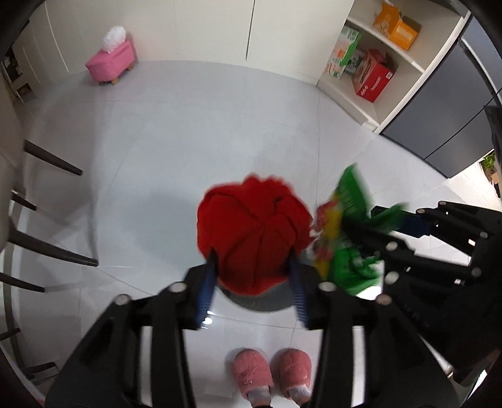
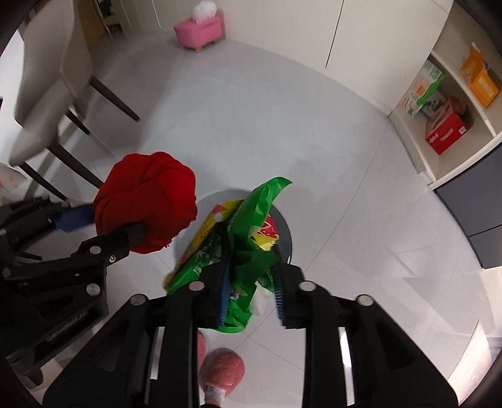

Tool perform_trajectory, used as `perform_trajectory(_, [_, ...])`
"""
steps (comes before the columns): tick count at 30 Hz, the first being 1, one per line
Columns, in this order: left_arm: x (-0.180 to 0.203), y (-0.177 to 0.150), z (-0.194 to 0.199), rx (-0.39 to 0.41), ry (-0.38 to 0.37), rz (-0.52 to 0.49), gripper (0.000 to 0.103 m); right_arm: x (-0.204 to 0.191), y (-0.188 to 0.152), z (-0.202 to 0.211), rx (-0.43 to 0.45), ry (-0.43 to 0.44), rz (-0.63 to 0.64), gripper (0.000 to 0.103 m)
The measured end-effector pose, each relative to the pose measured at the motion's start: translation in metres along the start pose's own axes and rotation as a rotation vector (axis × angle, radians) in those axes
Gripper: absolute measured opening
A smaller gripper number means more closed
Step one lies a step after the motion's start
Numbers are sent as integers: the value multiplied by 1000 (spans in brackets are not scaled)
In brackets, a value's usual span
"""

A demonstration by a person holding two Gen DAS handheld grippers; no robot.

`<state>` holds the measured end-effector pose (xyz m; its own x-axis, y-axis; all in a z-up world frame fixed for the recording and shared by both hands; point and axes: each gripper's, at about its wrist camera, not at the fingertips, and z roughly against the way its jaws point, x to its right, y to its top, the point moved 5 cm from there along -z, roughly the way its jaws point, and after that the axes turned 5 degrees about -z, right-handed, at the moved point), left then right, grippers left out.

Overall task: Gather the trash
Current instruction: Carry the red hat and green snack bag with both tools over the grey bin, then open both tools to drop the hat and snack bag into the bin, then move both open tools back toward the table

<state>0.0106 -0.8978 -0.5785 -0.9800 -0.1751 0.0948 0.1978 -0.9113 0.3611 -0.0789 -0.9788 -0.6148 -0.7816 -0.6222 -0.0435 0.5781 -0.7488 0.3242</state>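
- Grippers side by side fill both wrist views, both tilted steeply down toward a pale tiled floor (image 1: 188, 131).
- Left hand-held gripper (image 1: 252, 285) has its two blue-padded fingers (image 1: 205, 292) on either side of a crumpled red cloth bundle (image 1: 251, 232). The bundle fills the gap between the pads; the picture is too blurred to tell whether they press on it.
- Right hand-held gripper (image 2: 251, 288) stands just right of the left one. Its jaws are partly apart, with a green and yellow snack wrapper (image 2: 248, 232) between them. The left pad touches the wrapper; the right pad stands clear of it.
- Directly beneath both grippers sits a round grey bin (image 2: 287, 232), mostly hidden by the red bundle and the wrapper. Only part of its rim shows.
- Near the bottom edge of both views are the person's feet in fluffy pink slippers (image 1: 269, 376), close to the bin.
- Far across the floor, a small pink footstool (image 1: 111, 62) stands against a white wall, with a white bag (image 1: 114, 37) on top.
- On the right, open white shelves (image 1: 376, 91) hold a red carton (image 1: 371, 80), a green and white box (image 1: 345, 50) and an orange box (image 1: 397, 28).
- On the left are a pale chair (image 2: 53, 84) and dark chair legs (image 1: 51, 160).
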Motion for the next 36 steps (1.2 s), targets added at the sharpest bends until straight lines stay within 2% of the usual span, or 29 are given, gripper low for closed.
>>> perform_trajectory(4, [-2,4,-18,-15,9,-10,55,5,-4,-15,-13,-11,-21,47])
perform_trajectory(9, [-4,4,-8,-41,32,-5,55,5,-7,5,-19,-5,-25,47])
perform_trajectory(14, [-8,5,33,-42,63,0,55,5,2,41,4,4,-8,47])
perform_trajectory(18, [-16,3,84,-14,92,26,56,-6,10,93,37,12,26,47])
perform_trajectory(26, [-29,-18,216,44,191,172,64,-54,20,221,125,50,134,47])
perform_trajectory(32, [-47,-60,312,106,259,337,72,-113,14,305,190,114,302,50])
perform_trajectory(36, [-62,-100,366,141,327,450,74,-160,1,349,242,177,441,51])
